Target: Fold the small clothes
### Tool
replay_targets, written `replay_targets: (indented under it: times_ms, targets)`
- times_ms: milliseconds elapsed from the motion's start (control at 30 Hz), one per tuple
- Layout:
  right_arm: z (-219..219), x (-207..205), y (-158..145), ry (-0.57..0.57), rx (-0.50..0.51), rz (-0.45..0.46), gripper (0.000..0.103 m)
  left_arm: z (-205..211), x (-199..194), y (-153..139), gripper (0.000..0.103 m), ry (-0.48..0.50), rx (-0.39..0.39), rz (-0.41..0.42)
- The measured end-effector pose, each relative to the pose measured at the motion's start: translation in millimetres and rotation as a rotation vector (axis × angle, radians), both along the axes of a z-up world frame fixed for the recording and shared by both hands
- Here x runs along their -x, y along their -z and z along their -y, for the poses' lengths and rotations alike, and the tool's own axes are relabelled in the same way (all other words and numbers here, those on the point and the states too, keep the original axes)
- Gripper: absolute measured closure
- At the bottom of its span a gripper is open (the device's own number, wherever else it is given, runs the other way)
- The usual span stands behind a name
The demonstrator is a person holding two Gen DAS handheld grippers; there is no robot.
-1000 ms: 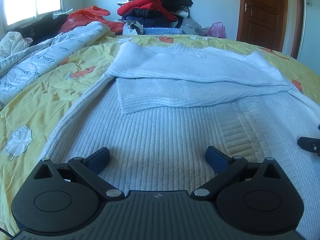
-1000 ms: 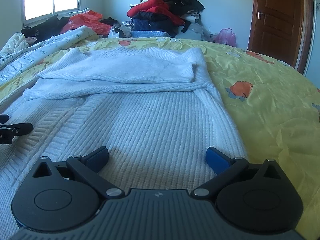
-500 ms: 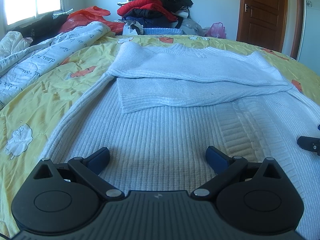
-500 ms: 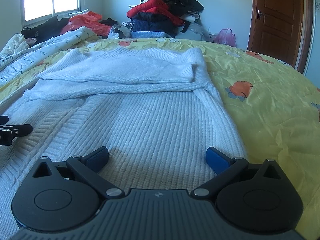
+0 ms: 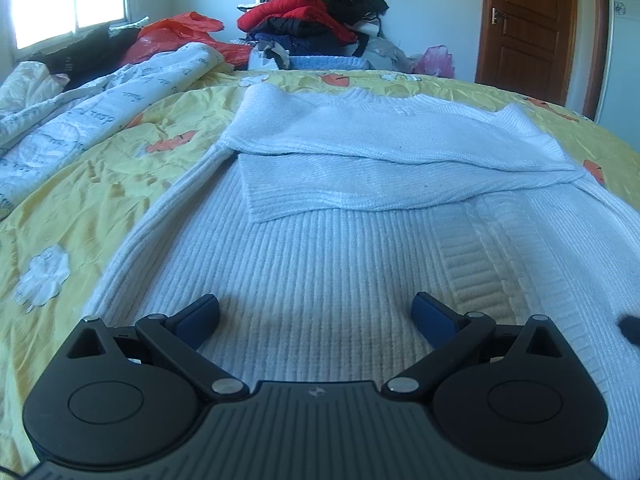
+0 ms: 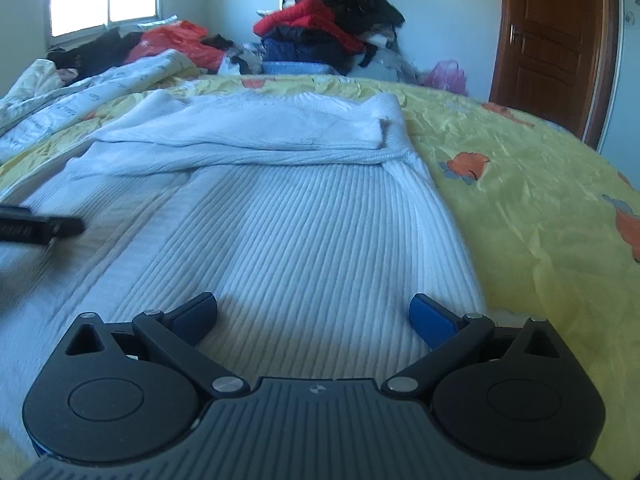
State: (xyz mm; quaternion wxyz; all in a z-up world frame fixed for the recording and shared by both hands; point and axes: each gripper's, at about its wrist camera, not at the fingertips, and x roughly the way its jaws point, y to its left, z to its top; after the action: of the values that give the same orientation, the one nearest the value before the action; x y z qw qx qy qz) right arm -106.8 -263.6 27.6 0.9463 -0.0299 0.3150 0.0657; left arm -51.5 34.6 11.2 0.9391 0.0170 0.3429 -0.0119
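A white ribbed knit sweater (image 5: pixel 328 264) lies flat on the yellow bedspread (image 5: pixel 100 208), both sleeves folded across its chest at the far end. It also shows in the right wrist view (image 6: pixel 304 224). My left gripper (image 5: pixel 316 316) is open and empty, low over the sweater's near left part. My right gripper (image 6: pixel 314 314) is open and empty, low over the sweater's near right part. The left gripper's finger shows blurred at the left edge of the right wrist view (image 6: pixel 40 228).
A white printed quilt (image 5: pixel 80 120) lies along the bed's left side. A pile of clothes (image 5: pixel 316 20) and red bags (image 5: pixel 176 36) sit beyond the bed's far edge. A brown door (image 5: pixel 524 24) stands at the back right. The bedspread continues to the right (image 6: pixel 540 208).
Both grippers have lifted slightly and shifted; the views are now a little blurred. The left gripper's finger sits higher in the right wrist view. Jaws stay open, sweater unmoved.
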Motion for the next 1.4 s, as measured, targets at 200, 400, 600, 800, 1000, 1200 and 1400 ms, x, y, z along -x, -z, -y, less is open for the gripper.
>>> replay_targets:
  times_ms: [200,400,600,800,1000,1200,1400]
  targets:
    - [9,36,-2,-0.035,-0.009,-0.004,0.001,0,63,0,0.000,-0.021,-0.051,0.053]
    - [13,67,-2,-0.085,0.018,0.009,0.001,-20,110,-4,0.000,0.007,-0.016,0.061]
    - [18,74,-19,-0.175,-0.015,-0.094,0.002,-54,127,-24,0.000,0.005,-0.039,0.055]
    - [71,56,-39,-0.095,-0.288,-0.201,0.006,-100,96,-24,0.000,-0.052,0.101,-0.103]
    - [105,50,-27,-0.025,-0.356,-0.299,0.017,-119,77,-23,0.012,-0.039,0.230,-0.199]
    - [135,46,-21,-0.025,-0.580,-0.368,0.018,-121,70,-29,0.054,0.042,0.277,-0.247]
    - [126,43,-10,-0.153,-0.743,-0.470,0.018,-127,70,-27,0.061,0.082,0.355,-0.282]
